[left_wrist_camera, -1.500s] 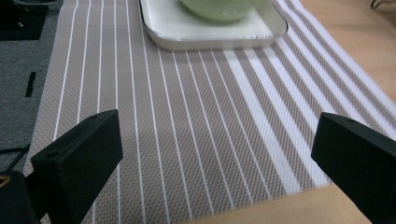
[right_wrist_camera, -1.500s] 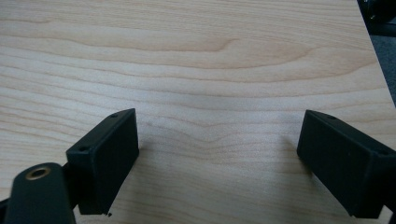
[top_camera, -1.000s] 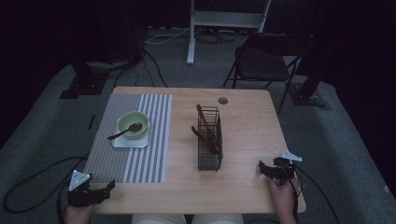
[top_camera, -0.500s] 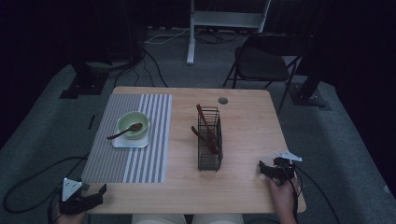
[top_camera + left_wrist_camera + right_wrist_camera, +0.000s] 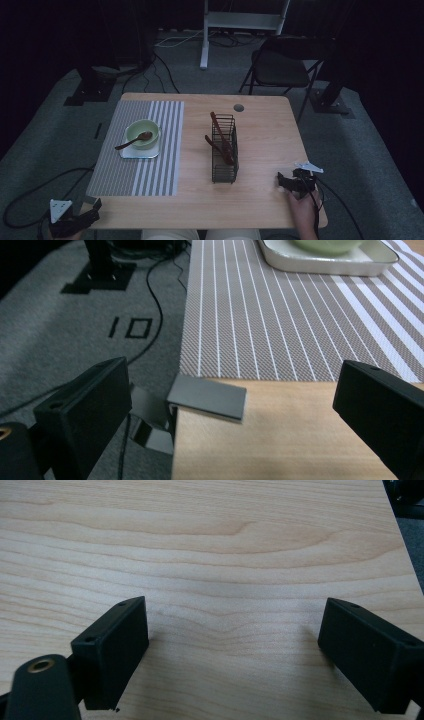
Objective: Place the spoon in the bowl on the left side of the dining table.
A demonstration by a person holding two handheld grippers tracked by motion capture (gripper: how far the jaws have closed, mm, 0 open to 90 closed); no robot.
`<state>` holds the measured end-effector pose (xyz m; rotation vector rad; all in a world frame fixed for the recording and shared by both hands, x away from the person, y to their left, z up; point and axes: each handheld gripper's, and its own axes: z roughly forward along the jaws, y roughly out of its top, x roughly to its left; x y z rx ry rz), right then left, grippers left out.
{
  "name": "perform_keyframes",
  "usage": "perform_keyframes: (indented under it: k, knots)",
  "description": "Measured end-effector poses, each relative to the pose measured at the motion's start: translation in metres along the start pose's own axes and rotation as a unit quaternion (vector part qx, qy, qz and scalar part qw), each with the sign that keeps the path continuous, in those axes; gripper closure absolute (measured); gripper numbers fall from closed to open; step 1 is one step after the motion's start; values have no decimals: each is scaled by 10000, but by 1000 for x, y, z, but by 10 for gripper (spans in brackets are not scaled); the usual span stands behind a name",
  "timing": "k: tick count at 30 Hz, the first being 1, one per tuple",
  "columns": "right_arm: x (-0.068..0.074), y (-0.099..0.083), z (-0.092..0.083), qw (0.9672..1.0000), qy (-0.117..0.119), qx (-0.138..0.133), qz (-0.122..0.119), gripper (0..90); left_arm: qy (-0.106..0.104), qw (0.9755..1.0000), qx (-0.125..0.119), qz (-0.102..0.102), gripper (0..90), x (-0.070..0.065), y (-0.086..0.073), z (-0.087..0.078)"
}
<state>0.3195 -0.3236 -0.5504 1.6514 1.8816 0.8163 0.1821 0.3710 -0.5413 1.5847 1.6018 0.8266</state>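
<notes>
My left gripper hangs open just off the table's front-left corner, with nothing between its jaws. In the left gripper view that gripper looks across the corner at the striped placemat and the white plate. My right gripper stands open and holds nothing, low over bare wood near the front right edge; the right gripper view has its jaws wide apart above the tabletop. A green bowl with a brown spoon sits on the plate.
A black wire basket holding brown wooden utensils stands mid-table. A grey metal bracket clamps the table's corner. A folding chair and a white stand leg are beyond the table. Cables trail on the carpet.
My left gripper has drawn back and to the left, from over the front-left corner to just off the table. The right gripper has stayed put.
</notes>
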Motion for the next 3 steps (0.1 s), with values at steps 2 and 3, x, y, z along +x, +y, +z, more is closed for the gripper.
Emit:
perform_keyframes:
  k: [2,3]
  knots:
    - [0,0,0,10000,0,0,0,120,-147,9998,-92,-87,22,-3,1,-3]
    - [0,0,0,10000,0,0,-1,120,-214,9996,-130,-128,22,-4,2,-4]
